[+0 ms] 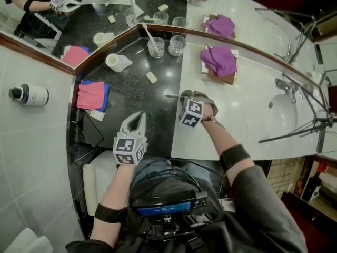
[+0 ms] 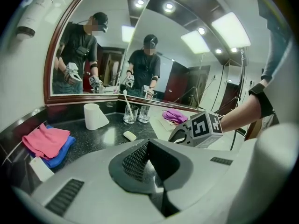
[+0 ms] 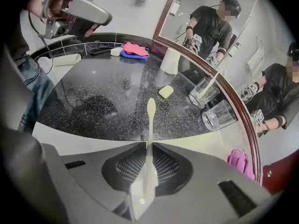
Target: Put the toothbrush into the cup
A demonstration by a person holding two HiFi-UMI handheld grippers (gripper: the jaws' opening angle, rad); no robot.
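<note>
Black granite counter (image 1: 131,96) under a corner mirror (image 1: 105,4), white sink top (image 1: 247,115) to the right; pink cloth (image 1: 90,95) on a blue cloth (image 1: 105,91) at left, purple cloth (image 1: 218,59) at right; paper roll (image 1: 117,62); soap bar (image 1: 151,77); two glasses at the back by the mirror: the other cup (image 1: 156,47) already has a brush standing in it, the empty cup (image 1: 177,45) is just beside it.

Right gripper (image 1: 183,95) low at the granite's edge, well short of both cups; jaws nearly together, clamped on the toothbrush (image 3: 150,120) handle, head poking out ahead over the granite; touching the counter or not, can't tell.

Left gripper (image 1: 138,119) nearer the person; jaws fully together, nothing in them.

Progress: toothbrush in grip, not in a cup; left, by my read: carry to the empty cup, tip upright, lower in, let go.
</note>
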